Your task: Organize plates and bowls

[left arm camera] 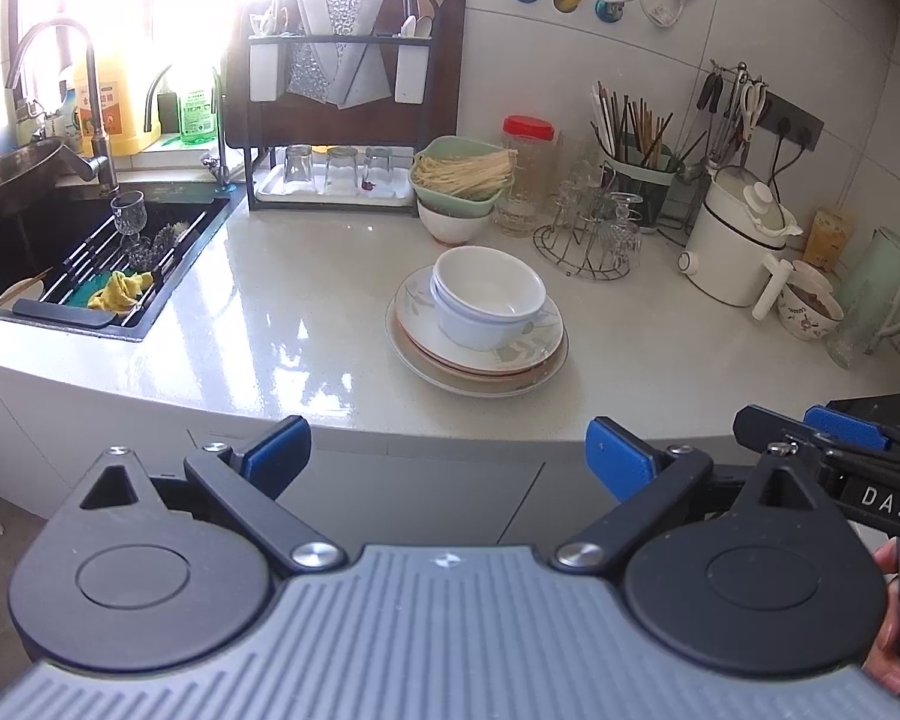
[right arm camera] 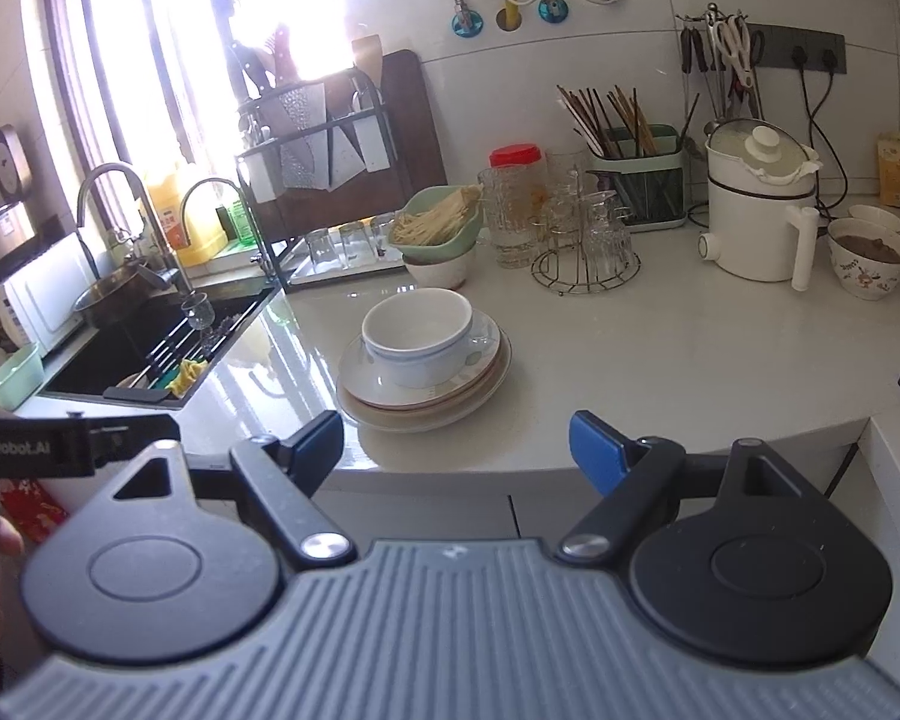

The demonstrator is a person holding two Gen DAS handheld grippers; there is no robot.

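Note:
Two nested white bowls (left arm camera: pixel 489 294) (right arm camera: pixel 419 330) rest on a stack of plates (left arm camera: pixel 480 354) (right arm camera: pixel 426 384) in the middle of the pale counter. The top plate has a leaf pattern. My left gripper (left arm camera: pixel 447 453) stands open at the counter's front edge, well short of the stack, with nothing between its blue pads. My right gripper (right arm camera: pixel 456 447) is open too, just in front of the stack and apart from it. The right gripper's fingers (left arm camera: pixel 840 429) show at the right edge of the left wrist view.
A black sink (left arm camera: pixel 60 252) with a rack, a glass and a yellow cloth lies left. Behind the stack stand a green noodle basket on a bowl (left arm camera: pixel 459 180), a red-lidded jar (left arm camera: pixel 528 174), a wire glass holder (left arm camera: pixel 594 234), a white pot (left arm camera: pixel 738 240) and a patterned bowl (left arm camera: pixel 810 312).

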